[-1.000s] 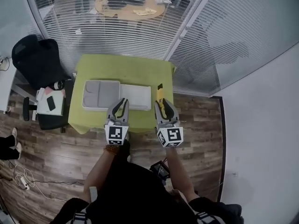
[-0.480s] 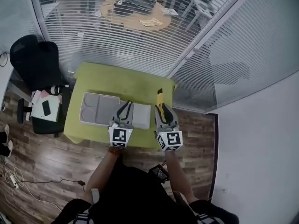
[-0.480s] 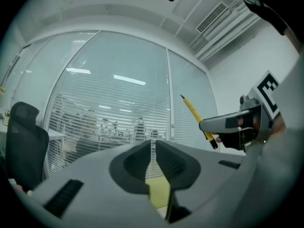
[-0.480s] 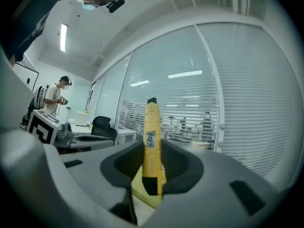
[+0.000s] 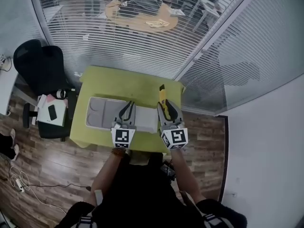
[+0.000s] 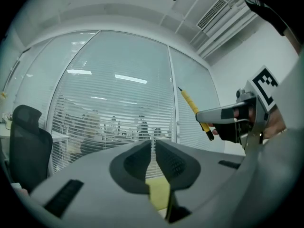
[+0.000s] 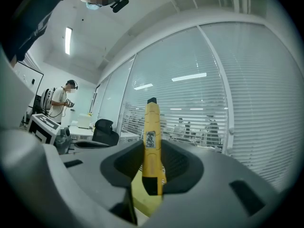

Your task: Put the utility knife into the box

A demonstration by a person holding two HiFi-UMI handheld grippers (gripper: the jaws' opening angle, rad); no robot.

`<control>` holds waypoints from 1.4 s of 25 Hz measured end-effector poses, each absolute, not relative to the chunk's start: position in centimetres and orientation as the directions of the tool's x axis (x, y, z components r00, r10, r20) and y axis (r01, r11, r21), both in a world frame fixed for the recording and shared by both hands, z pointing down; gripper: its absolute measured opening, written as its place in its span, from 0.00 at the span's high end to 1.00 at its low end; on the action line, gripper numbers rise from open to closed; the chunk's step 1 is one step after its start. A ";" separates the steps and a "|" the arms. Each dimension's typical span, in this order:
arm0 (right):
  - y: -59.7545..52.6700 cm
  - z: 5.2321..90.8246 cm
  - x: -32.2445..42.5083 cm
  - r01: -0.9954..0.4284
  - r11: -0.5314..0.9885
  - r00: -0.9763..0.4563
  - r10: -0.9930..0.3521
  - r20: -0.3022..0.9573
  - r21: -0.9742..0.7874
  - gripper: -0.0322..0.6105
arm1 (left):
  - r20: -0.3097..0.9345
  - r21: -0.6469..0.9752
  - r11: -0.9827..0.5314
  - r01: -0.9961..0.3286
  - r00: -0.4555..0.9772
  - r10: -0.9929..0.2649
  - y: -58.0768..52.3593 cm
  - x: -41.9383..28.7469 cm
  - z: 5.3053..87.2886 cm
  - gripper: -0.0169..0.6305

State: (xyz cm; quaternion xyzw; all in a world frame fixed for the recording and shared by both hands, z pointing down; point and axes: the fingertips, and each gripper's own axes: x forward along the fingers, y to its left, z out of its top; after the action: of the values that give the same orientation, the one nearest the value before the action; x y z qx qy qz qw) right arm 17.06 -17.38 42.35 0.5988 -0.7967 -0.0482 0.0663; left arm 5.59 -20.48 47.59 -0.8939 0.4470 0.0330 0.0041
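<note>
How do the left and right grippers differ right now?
The right gripper clamps the yellow utility knife; the left gripper holds nothing. The right jaws stand knife-width apart; the left jaws sit closed. In the head view the left shows over the grey box, the right beside it. Both point toward the glass wall.

We look down on a table [image 5: 128, 82] draped in lime-green cloth, one open grey box [image 5: 95, 113] lying flat on it, near our edge

Left gripper [image 5: 128, 105] jaws together, right gripper [image 5: 168, 106] clamped.
</note>
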 end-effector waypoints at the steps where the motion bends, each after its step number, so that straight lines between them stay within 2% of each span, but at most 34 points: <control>1: -17.6 42.4 16.9 -0.944 0.289 -0.286 -0.957 0.047 0.156 0.78 | -0.059 0.020 -0.590 -0.807 0.588 -0.807 -20.5 5.3 47.7 0.91; 16: -19.5 42.4 14.6 -0.884 0.445 -0.447 -0.894 0.024 0.139 0.78 | -0.052 -0.027 -0.485 -0.874 0.486 -0.873 -19.6 3.4 47.9 0.91; 35: -19.6 42.6 13.2 -0.879 0.455 -0.456 -0.889 0.026 0.140 0.78 | -0.014 -0.044 -0.478 -0.877 0.479 -0.878 -19.1 1.3 48.9 0.91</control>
State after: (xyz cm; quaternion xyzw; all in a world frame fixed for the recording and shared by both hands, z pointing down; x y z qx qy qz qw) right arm 13.18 -19.64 42.58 0.5192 -0.8517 -0.0532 0.0475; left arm 1.32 -19.09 48.86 -0.8595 0.5105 -0.0051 0.0227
